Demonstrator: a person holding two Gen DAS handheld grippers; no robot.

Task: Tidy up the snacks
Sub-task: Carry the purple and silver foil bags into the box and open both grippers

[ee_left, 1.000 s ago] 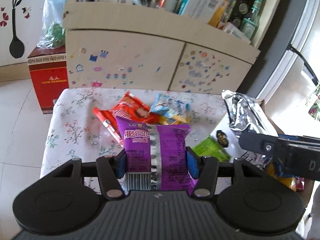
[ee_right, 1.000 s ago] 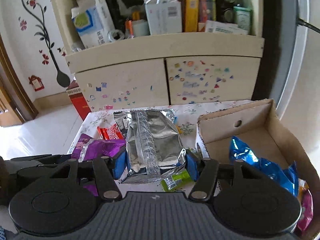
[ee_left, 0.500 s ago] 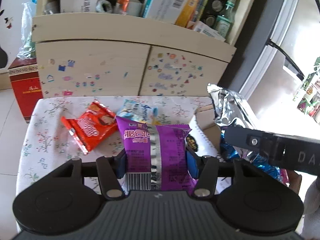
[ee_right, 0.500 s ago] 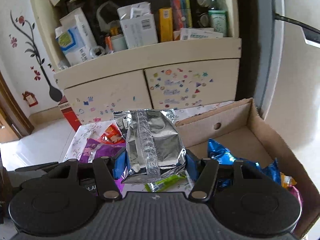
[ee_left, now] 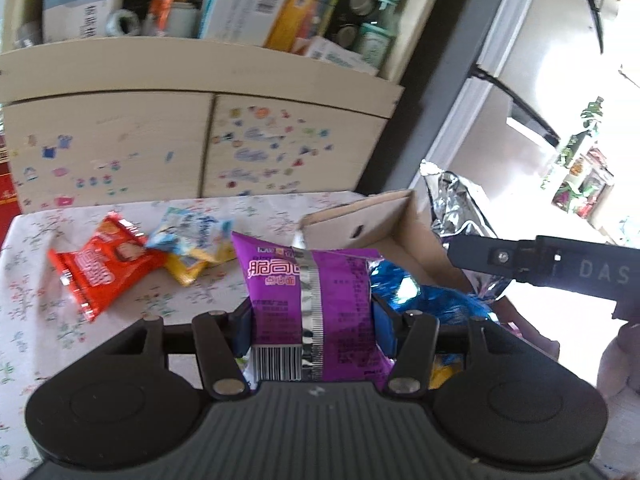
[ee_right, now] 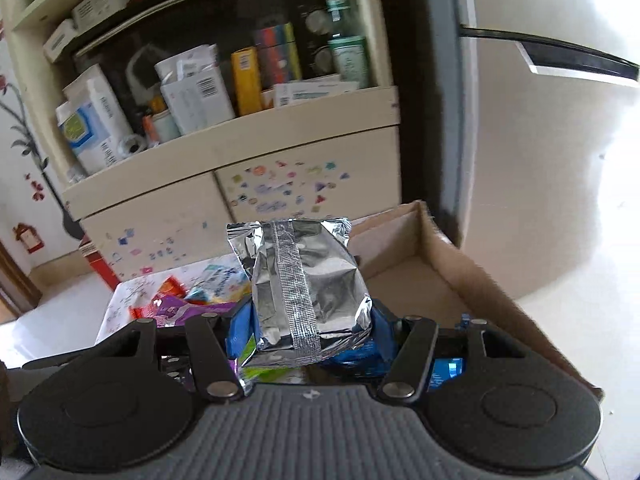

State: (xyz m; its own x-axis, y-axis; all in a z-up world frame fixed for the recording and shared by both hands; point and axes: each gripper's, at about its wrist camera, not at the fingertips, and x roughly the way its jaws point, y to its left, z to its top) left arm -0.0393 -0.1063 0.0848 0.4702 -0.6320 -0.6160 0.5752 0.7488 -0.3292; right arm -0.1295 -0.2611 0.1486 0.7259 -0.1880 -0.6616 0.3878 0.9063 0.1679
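My left gripper (ee_left: 312, 320) is shut on a purple snack bag (ee_left: 308, 300) and holds it above the near-left edge of the cardboard box (ee_left: 360, 220). My right gripper (ee_right: 308, 328) is shut on a silver foil snack bag (ee_right: 304, 280) above the same cardboard box (ee_right: 472, 264); this silver bag also shows in the left wrist view (ee_left: 460, 208). A blue snack bag (ee_left: 432, 296) lies inside the box. A red snack bag (ee_left: 100, 268) and a pale blue and yellow packet (ee_left: 192, 240) lie on the floral tablecloth (ee_left: 40, 328).
A cream cabinet (ee_left: 200, 120) with stickered doors stands behind the table, its open shelf full of boxes and bottles. A green packet (ee_right: 260, 368) lies under my right gripper. A white fridge (ee_right: 540, 160) stands to the right. A red carton (ee_right: 96, 264) sits on the floor at left.
Both grippers have moved right with their bags, from over the table to over the cardboard box. The right gripper has also risen.
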